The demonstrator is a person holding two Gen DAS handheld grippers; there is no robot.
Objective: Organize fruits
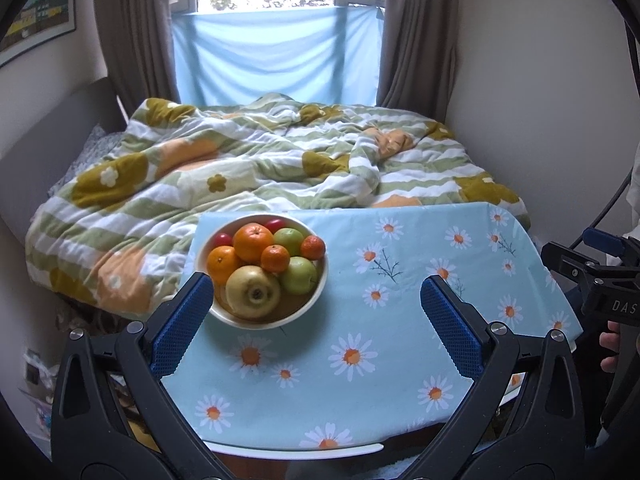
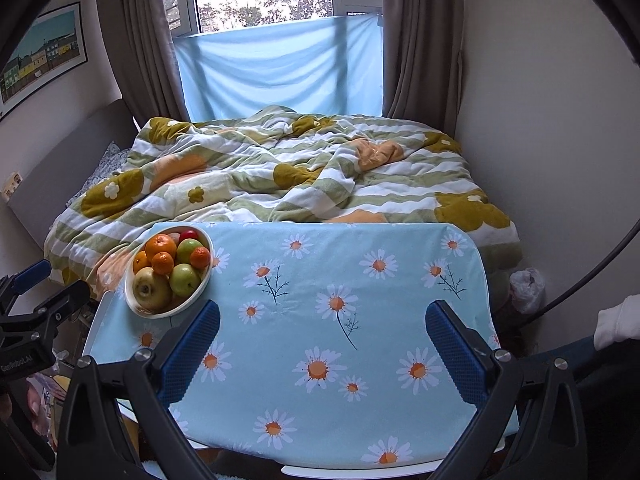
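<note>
A white bowl (image 1: 320, 280) sits at the far left corner of a table with a light blue daisy cloth (image 1: 384, 320). It holds several fruits: oranges (image 1: 253, 242), green apples (image 1: 299, 275), a yellow apple (image 1: 253, 290) and small red fruits (image 1: 274, 224). My left gripper (image 1: 316, 292) is open and empty, held above the table just in front of the bowl. In the right wrist view the bowl (image 2: 132, 300) is at the left, and my right gripper (image 2: 322, 320) is open and empty over the middle of the cloth (image 2: 360, 340).
A bed with a green, white and orange flowered quilt (image 1: 240, 168) lies right behind the table. Walls close in on both sides. A window with brown curtains (image 2: 144, 40) is at the back. A plastic bag (image 2: 528, 284) lies on the floor at the right.
</note>
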